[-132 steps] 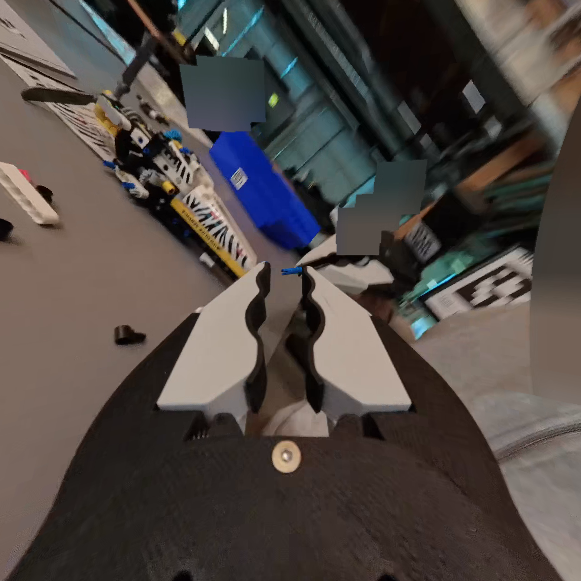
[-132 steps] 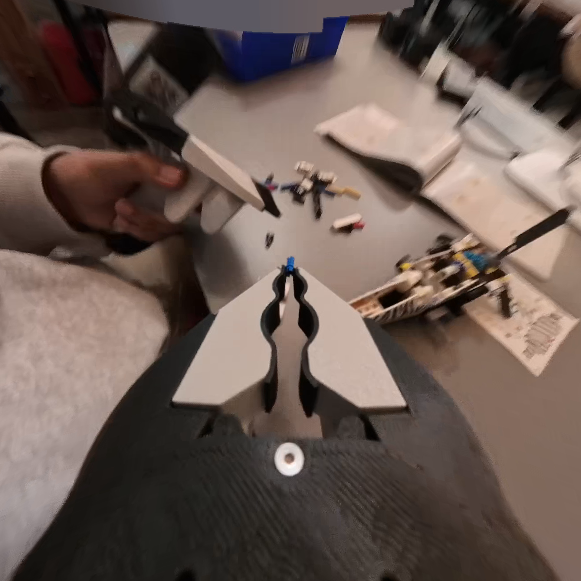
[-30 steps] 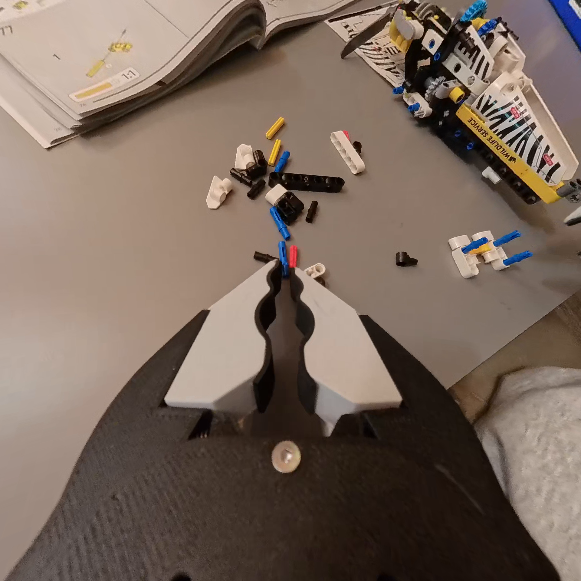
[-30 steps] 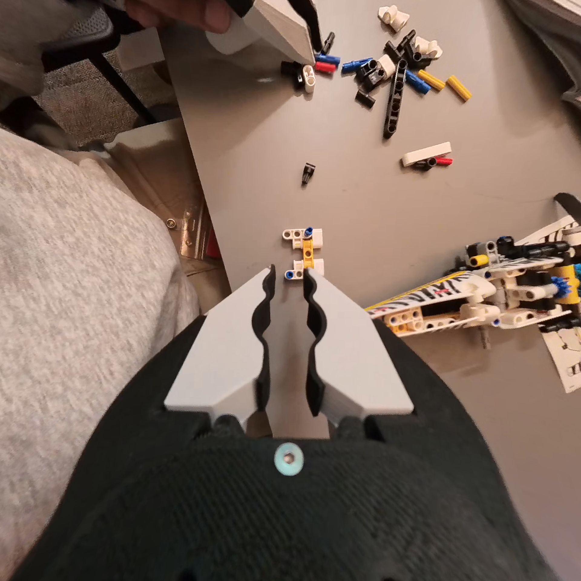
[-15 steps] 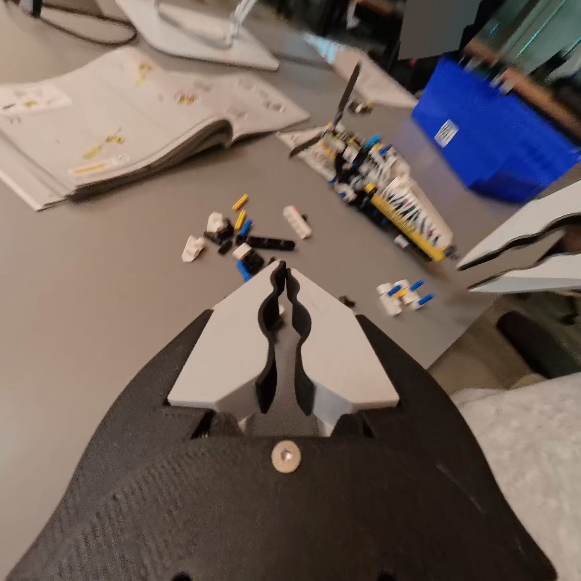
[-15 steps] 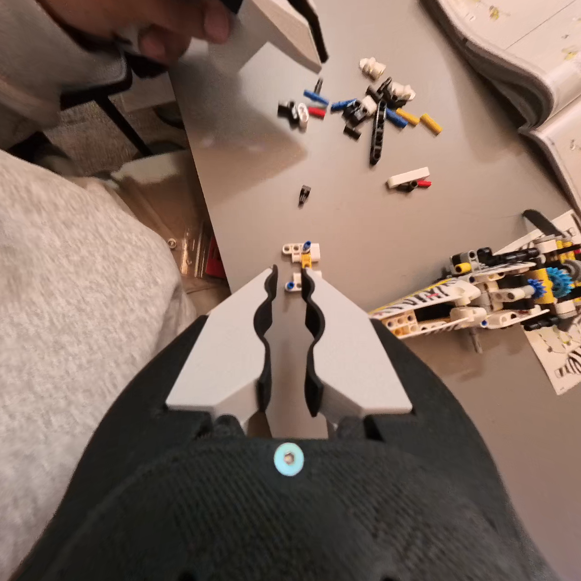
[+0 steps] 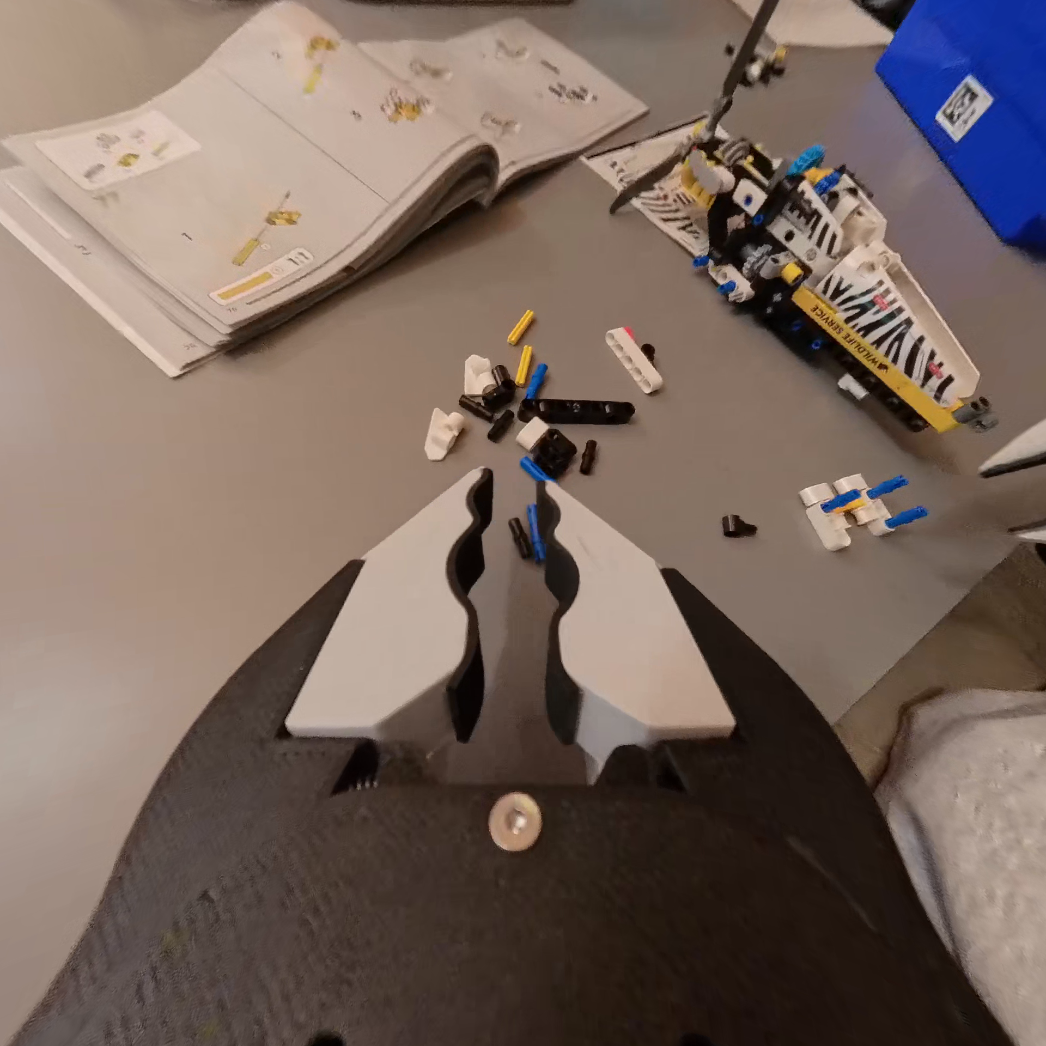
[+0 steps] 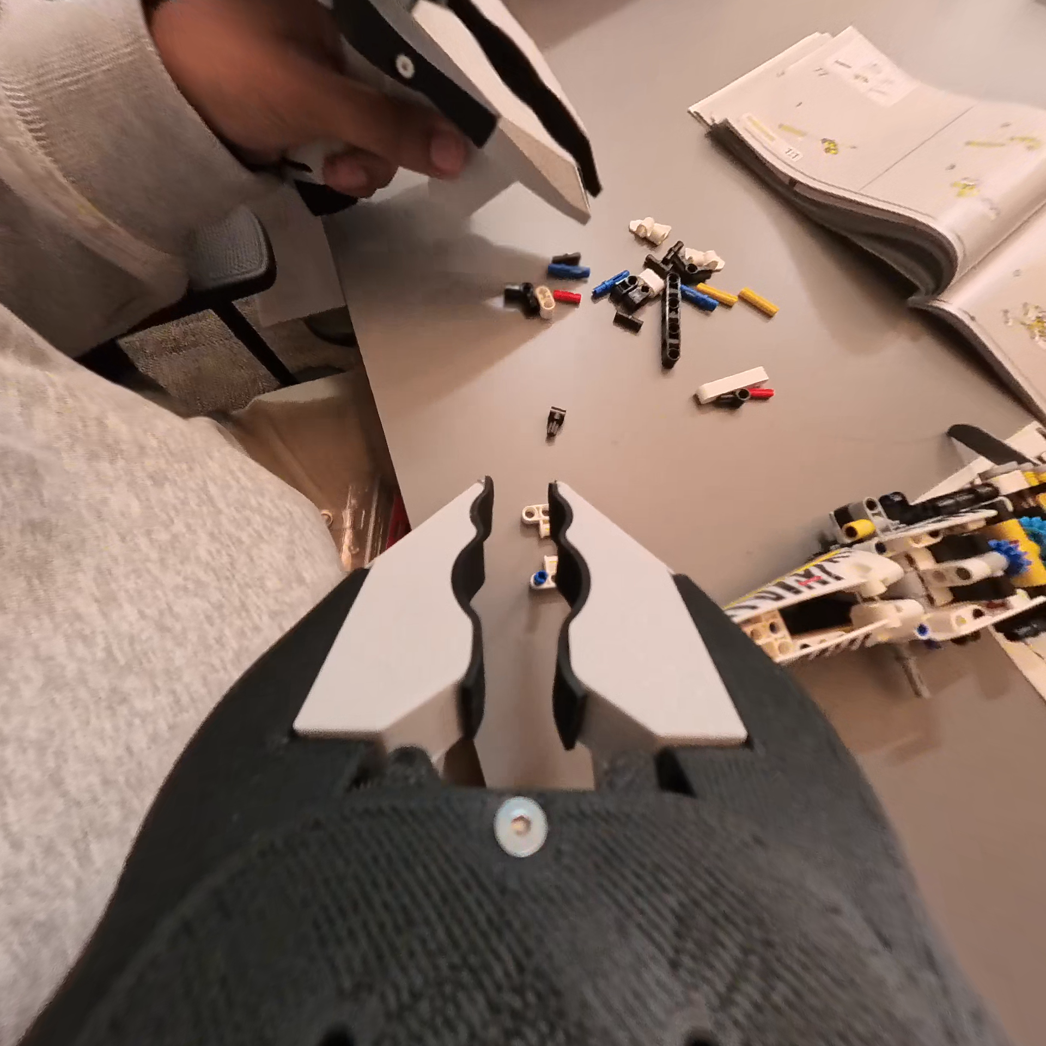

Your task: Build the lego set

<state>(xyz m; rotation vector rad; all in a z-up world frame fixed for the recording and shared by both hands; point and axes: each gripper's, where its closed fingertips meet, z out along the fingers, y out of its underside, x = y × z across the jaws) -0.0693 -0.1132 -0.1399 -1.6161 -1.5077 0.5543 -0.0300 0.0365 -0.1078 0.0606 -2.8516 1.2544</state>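
blue bin (image 7: 973,113) chopped off by the top-right corner, right gripper (image 7: 1016,492) just two slivers at the left view's edge, small white sub-assembly (image 8: 540,546) half hidden behind a fingertip (image 8: 557,504), instruction booklet (image 8: 883,164) running off the right edge

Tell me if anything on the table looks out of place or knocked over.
Nothing looks damaged. Loose pieces lie scattered mid-table, the half-built helicopter model rests on its side near the edge, and the instruction booklet lies open. Normal mid-build clutter.
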